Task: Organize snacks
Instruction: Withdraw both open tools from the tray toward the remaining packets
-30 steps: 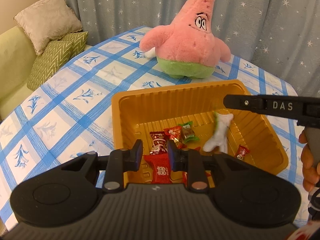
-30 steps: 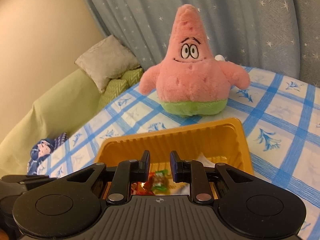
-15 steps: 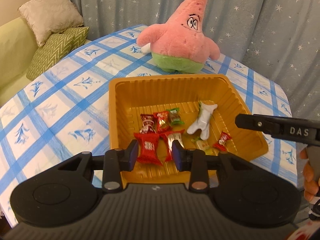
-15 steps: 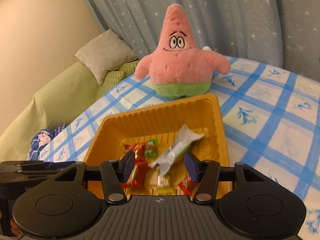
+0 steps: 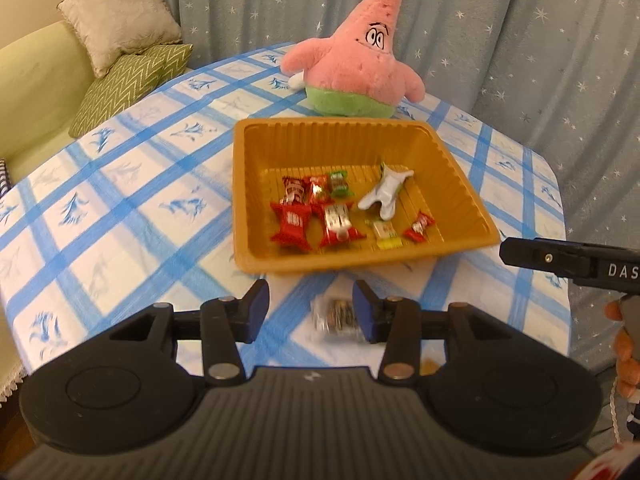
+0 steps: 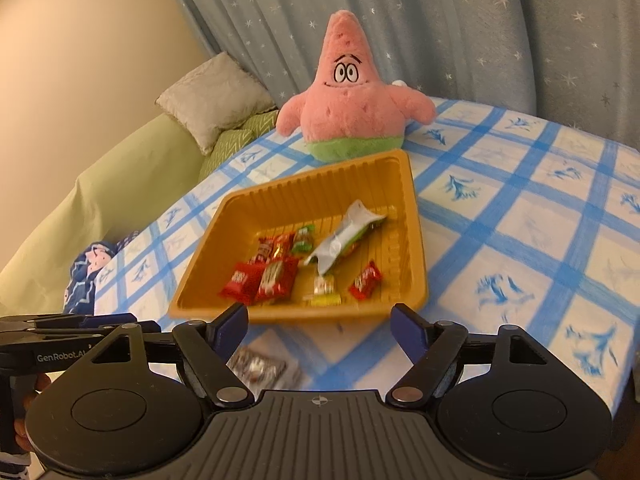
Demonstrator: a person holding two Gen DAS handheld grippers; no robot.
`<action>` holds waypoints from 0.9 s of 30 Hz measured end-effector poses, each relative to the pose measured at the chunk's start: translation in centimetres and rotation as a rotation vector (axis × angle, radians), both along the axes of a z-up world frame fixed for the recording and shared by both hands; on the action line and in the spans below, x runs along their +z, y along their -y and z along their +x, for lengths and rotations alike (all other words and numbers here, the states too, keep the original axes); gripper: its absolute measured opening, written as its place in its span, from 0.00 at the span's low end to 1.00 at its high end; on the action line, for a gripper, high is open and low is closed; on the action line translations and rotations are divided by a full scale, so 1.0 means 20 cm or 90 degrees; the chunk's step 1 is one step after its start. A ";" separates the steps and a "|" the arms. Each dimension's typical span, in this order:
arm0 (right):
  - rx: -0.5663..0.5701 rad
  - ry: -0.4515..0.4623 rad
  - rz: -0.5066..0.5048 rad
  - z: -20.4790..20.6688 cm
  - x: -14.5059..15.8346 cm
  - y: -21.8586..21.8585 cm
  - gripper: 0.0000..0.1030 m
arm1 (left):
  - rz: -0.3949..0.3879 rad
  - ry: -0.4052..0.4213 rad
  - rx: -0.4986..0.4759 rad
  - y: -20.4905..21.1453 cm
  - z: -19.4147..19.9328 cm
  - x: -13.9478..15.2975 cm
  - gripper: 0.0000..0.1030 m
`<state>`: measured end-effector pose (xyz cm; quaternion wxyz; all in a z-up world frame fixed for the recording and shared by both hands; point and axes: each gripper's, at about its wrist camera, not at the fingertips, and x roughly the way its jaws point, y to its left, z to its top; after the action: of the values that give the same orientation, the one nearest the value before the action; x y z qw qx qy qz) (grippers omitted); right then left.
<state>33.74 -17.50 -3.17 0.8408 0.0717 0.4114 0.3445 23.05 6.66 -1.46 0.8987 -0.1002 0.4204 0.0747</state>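
A table draped in a blue-and-white checked cloth fills the scene, backed by a grey star-print curtain, with a green sofa and cushions at far left. A pink star-shaped plush toy sits upright at the far side of the table, just beyond an orange plastic tray. The tray holds the sorted snacks: two red wrapped candies side by side near its front wall, smaller red and green pieces behind them, a crumpled white wrapper toward the right, and a small yellow candy beside a small red one. The left gripper hovers near the table's front edge with its jaws spread apart and nothing between them. The right gripper hovers likewise, jaws spread wide and empty. A silvery wrapped snack lies on the cloth outside the tray, just beside the left gripper's right fingertip; motion blur obscures its label, possibly brown.
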 end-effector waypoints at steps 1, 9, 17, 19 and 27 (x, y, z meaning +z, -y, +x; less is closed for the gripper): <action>0.002 -0.002 -0.002 -0.03 0.00 0.01 0.77 | 0.002 -0.001 -0.002 0.01 -0.03 0.00 0.41; 0.026 -0.012 -0.029 -0.24 -0.02 0.09 0.78 | 0.004 -0.016 -0.007 0.11 -0.24 0.00 0.46; 0.051 -0.029 -0.059 -0.42 -0.08 0.14 0.78 | -0.002 -0.042 -0.013 0.20 -0.40 -0.05 0.47; 0.056 -0.040 -0.065 -0.45 -0.10 0.15 0.78 | -0.006 -0.049 -0.013 0.22 -0.43 -0.07 0.48; 0.081 -0.059 -0.100 -0.58 -0.16 0.15 0.78 | -0.019 -0.085 -0.018 0.27 -0.53 -0.15 0.48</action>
<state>22.20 -20.57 -6.41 0.8001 -0.0048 0.4795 0.3604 12.43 1.20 -4.52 0.8679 -0.1024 0.4820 0.0621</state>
